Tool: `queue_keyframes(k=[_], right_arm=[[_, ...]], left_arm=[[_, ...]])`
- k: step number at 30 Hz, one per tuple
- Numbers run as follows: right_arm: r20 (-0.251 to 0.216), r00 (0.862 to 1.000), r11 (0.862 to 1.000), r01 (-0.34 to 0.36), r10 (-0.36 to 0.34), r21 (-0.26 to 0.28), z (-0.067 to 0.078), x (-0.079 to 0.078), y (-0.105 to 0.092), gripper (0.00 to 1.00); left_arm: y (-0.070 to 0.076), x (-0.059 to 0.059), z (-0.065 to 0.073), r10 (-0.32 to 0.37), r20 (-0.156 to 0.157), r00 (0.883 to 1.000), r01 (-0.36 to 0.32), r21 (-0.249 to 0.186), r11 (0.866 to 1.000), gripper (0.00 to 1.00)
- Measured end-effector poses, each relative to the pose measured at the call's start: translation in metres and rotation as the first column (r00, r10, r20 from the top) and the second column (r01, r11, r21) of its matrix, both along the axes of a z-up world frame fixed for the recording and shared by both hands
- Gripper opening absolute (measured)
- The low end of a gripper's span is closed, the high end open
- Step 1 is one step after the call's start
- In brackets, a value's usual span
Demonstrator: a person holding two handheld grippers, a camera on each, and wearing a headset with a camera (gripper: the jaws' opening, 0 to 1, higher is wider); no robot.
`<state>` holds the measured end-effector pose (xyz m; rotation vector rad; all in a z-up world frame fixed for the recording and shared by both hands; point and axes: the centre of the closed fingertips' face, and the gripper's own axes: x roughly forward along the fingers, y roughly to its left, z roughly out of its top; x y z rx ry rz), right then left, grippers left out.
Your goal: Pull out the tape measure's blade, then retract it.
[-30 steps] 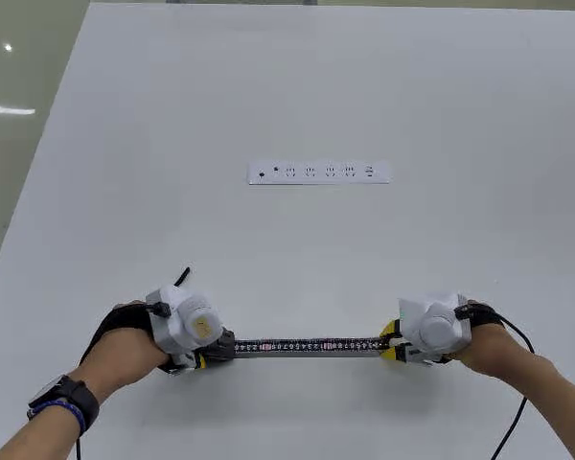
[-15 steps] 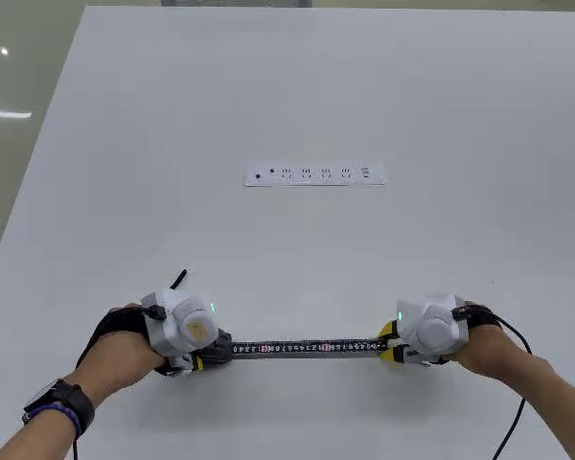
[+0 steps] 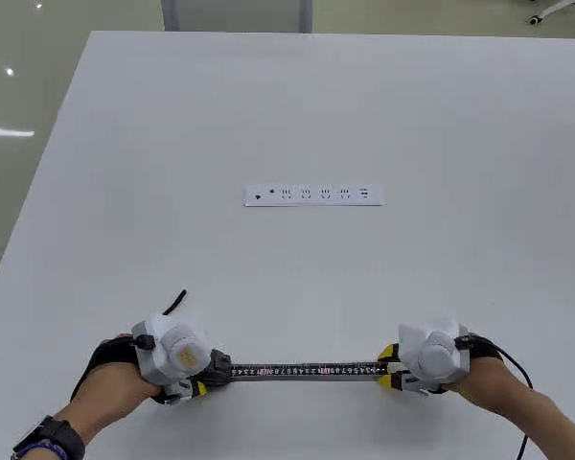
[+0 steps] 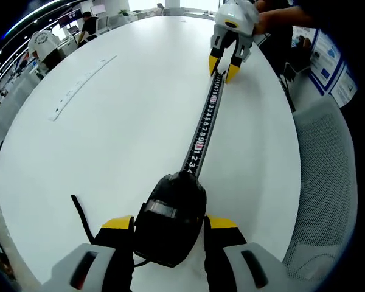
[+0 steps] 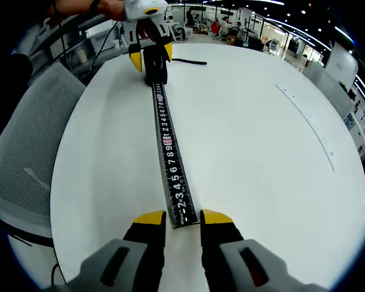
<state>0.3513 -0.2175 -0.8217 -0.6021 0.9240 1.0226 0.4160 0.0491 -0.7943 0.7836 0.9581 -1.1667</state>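
The left gripper (image 4: pixel 169 224) has its jaws spread around the black case of the tape measure (image 4: pixel 171 210), pressing both sides. The right gripper (image 5: pixel 183 218) pinches the free end of the blade (image 5: pixel 169 146) between nearly closed jaws. The blade lies flat and straight from one pair of jaws to the other, along the near edge of the white surface (image 3: pixel 364 115). Well beyond the jaws lies a power strip (image 3: pixel 313 195).

Left gripper (image 3: pixel 209 370), right gripper (image 3: pixel 387 368): white rounded housings, black jaws tipped yellow. Black gloves (image 3: pixel 103 356). Dark wristband (image 3: pixel 48 436) (blue trim), left wrist. Thin black cable (image 3: pixel 506 356), right wrist.
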Motion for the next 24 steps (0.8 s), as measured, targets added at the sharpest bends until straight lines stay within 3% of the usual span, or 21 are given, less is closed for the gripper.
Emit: queue_keyframes(k=[7,11,18,19,24], right_arm=[[0.024,0.994,0.994,0.102,-0.104,0.049,0.008,0.001,-0.003,0.28],[0.04,0.986,0.984,0.161,-0.164,0.075,0.015,0.003,-0.008,0.31],[0.039,0.982,0.979,0.181,-0.185,0.091,0.018,0.003,-0.008,0.34],[0.047,0.964,0.959,0.252,-0.26,0.133,0.026,0.0,-0.012,0.35],[0.038,0.942,0.929,0.322,-0.334,0.185,0.032,-0.002,-0.015,0.38]], left_arm=[[0.006,0.002,0.009,0.049,0.009,0.999,-0.048,-0.053,0.997,0.47],[0.01,0.003,0.017,0.101,0.009,0.995,-0.1,-0.11,0.989,0.48],[0.012,0.004,0.02,0.12,0.011,0.993,-0.118,-0.124,0.985,0.49],[0.018,0.002,0.033,0.175,0.015,0.984,-0.169,-0.191,0.967,0.49],[0.024,0.002,0.039,0.215,0.026,0.976,-0.204,-0.223,0.953,0.49]])
